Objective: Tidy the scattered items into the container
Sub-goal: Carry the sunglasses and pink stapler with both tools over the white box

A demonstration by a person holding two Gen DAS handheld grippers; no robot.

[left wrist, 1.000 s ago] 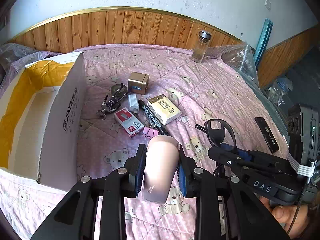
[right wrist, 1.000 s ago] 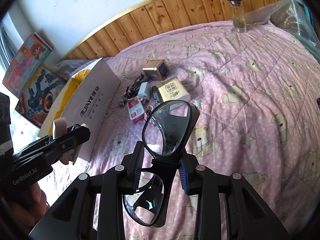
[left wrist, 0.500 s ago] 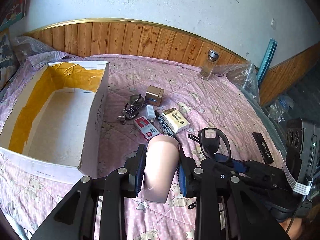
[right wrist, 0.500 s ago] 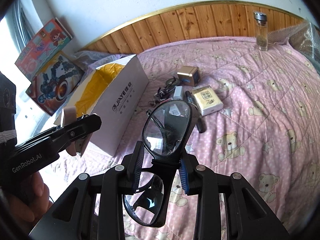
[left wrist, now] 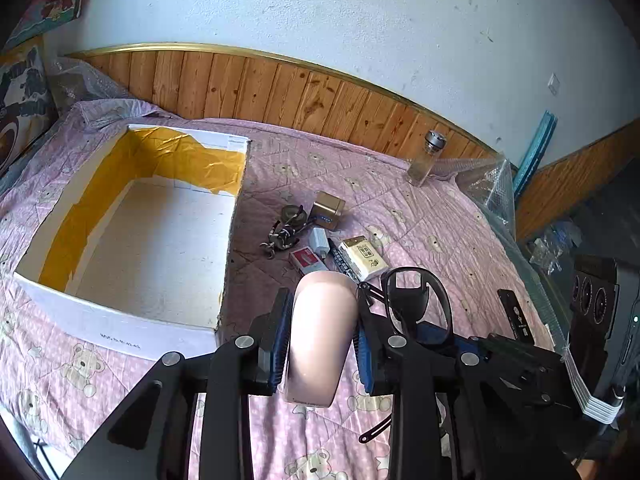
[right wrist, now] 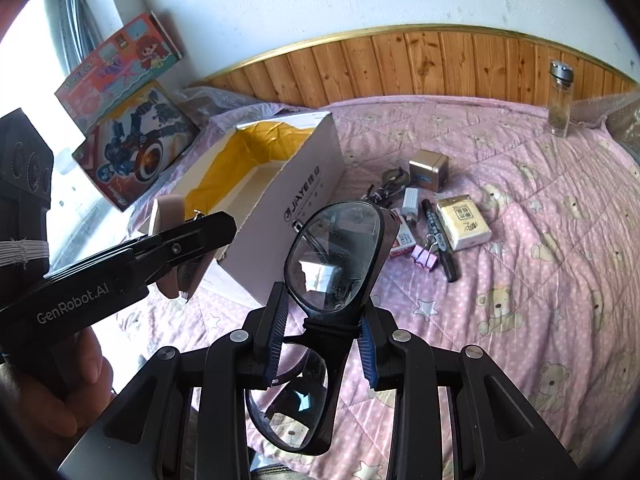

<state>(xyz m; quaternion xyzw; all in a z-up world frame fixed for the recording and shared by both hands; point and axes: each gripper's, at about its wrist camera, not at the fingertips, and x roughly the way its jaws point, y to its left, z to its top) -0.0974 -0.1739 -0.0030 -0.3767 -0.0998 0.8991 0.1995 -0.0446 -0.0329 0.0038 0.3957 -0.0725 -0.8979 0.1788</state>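
My left gripper (left wrist: 322, 344) is shut on a smooth pink case (left wrist: 322, 332), held in the air just right of the white cardboard box (left wrist: 120, 328) with yellow tape inside. My right gripper (right wrist: 322, 344) is shut on the bridge of black-framed glasses (right wrist: 336, 256), one lens standing up past the fingertips. The box (right wrist: 304, 188) lies ahead and left of it, open and empty as far as shown. The left gripper (right wrist: 188, 240) with the pink case (right wrist: 170, 216) hangs by the box's near corner. The right gripper (left wrist: 424, 328) and glasses (left wrist: 416, 296) sit close beside the case.
On the pink bear-print quilt lie a gold cube (left wrist: 329, 211), keys (left wrist: 284, 234), a white charger (left wrist: 319, 240), a red-white small box (left wrist: 307, 260), a black marker (right wrist: 440, 240), a cream packet (right wrist: 464, 222) and a pink binder clip (right wrist: 424, 258). A glass jar (left wrist: 426, 158) stands by the wooden panelling. A black remote (left wrist: 518, 316) lies right.
Both grippers have risen and pulled back with their loads, and the view has swung left, so the box's whole open inside now shows. Neither grip has changed.
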